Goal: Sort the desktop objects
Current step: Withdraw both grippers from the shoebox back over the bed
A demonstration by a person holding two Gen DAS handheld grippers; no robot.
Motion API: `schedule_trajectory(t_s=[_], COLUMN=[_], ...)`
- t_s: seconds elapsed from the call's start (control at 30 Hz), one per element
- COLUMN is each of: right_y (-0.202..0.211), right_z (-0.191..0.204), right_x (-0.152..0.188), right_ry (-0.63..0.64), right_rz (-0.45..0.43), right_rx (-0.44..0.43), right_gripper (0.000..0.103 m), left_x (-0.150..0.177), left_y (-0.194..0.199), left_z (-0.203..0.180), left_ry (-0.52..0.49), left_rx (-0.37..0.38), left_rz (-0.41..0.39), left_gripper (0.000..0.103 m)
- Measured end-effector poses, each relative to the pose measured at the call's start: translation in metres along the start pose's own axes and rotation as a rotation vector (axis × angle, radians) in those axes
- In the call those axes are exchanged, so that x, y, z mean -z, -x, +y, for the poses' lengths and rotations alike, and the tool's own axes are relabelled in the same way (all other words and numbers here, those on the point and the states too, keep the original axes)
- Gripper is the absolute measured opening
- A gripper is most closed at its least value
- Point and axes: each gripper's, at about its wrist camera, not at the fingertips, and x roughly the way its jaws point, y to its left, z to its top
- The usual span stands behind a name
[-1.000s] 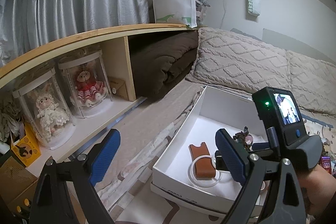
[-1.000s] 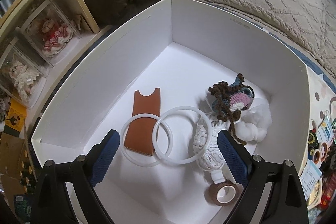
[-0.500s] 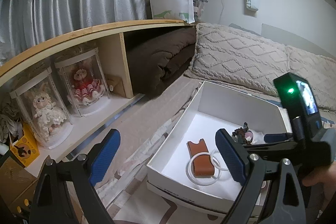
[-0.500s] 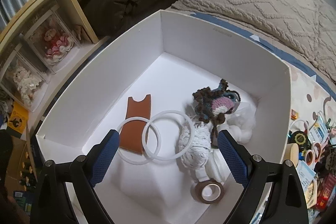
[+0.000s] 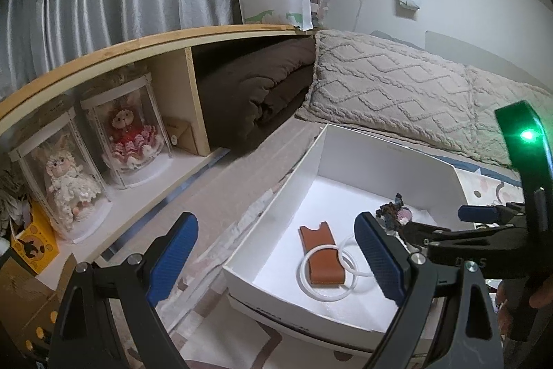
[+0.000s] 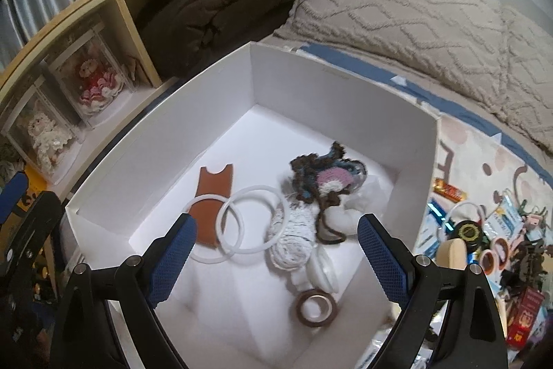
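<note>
Far left: wooden shelf (image 5: 193, 37) with two dolls in clear cases, white one (image 5: 67, 184) and red one (image 5: 126, 137); folded brown blanket (image 5: 255, 92) in the next bay.

Left gripper (image 5: 276, 261): fingers spread wide, nothing between them, held over the bed left of the white box (image 5: 387, 158), near its left front corner.

Box contents, left to right in the right wrist view: brown leather sleeve (image 6: 214, 196) flat on the floor of the box; two white rings, one (image 6: 207, 230) lying across the sleeve, the other (image 6: 254, 218) overlapping it; white yarn ball (image 6: 293, 241); crochet doll (image 6: 328, 178) on top of white stuffing (image 6: 349, 217); roll of brown tape (image 6: 316, 301) near the front wall.

Right gripper (image 6: 276, 261): fingers wide apart, empty, above the front part of the box.

Right of box: unsorted small items (image 6: 484, 237) scattered on the patterned bedcover. Knitted pillows (image 6: 397, 6) behind.
</note>
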Motion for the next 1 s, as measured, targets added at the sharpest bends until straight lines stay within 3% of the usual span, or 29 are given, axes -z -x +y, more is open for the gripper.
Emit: schedule_trajectory(t_s=[0.13,0.23,1.0], right_y=[0.009,0.012,0.081], right_z=[-0.009,-0.016,-0.059], right_x=[0.004,0.008,0.054], right_ry=[-0.004,-0.015,-0.010], right_rz=[-0.023,-0.034,-0.158], right_rx=[0.016,0.032,0.078], right_gripper=[0.094,0.103,0.103], left_x=[0.001,0.003,0.007], left_y=[-0.002,-0.002,0.006], left_z=[-0.005,-0.009,-0.035], left_ry=[-0.018,-0.028,-0.065], left_rx=[-0.006,-0.005,0.010], left_rz=[0.006,0.005,-0.018], left_gripper=[0.092,0.092,0.092])
